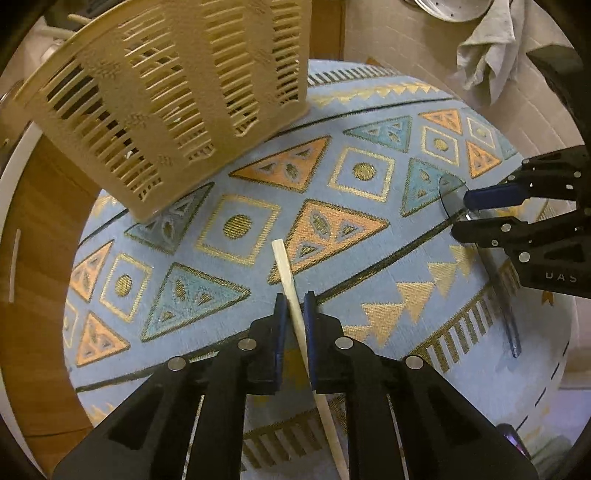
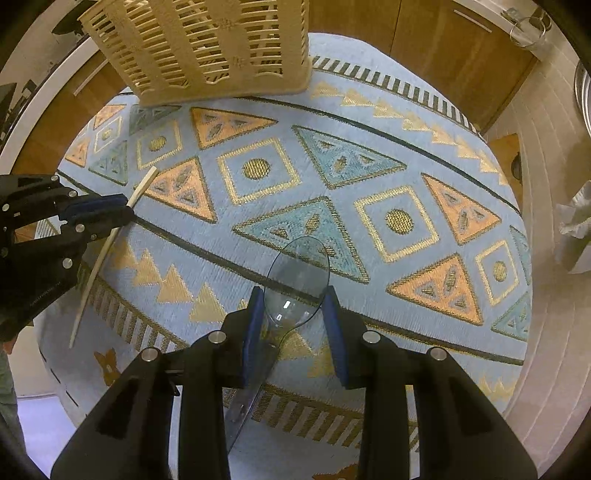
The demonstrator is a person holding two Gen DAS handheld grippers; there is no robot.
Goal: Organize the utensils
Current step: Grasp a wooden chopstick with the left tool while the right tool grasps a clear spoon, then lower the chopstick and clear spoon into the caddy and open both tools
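Note:
A pale wooden chopstick (image 1: 286, 266) lies on the blue patterned mat (image 1: 369, 258), and my left gripper (image 1: 295, 295) is shut on its shaft, pointing steeply down. The right wrist view shows the same chopstick (image 2: 142, 186) in that gripper (image 2: 122, 208) at the left. A clear plastic spoon (image 2: 299, 266) rests on the mat with my right gripper (image 2: 295, 291) shut on the sides of its bowl; its handle runs back under the fingers. From the left wrist, the spoon (image 1: 448, 188) and right gripper (image 1: 460, 214) sit at the right edge. A beige slotted utensil basket (image 1: 166, 92) stands at the mat's far left.
The basket (image 2: 207, 48) fills the top of the right wrist view. A crumpled grey cloth (image 1: 487, 48) and a metal dish (image 1: 447, 7) lie beyond the mat. A drinking glass (image 2: 528, 27) and white tissue (image 2: 576, 229) sit on the right counter. Wooden cabinet fronts (image 2: 443, 55) lie behind.

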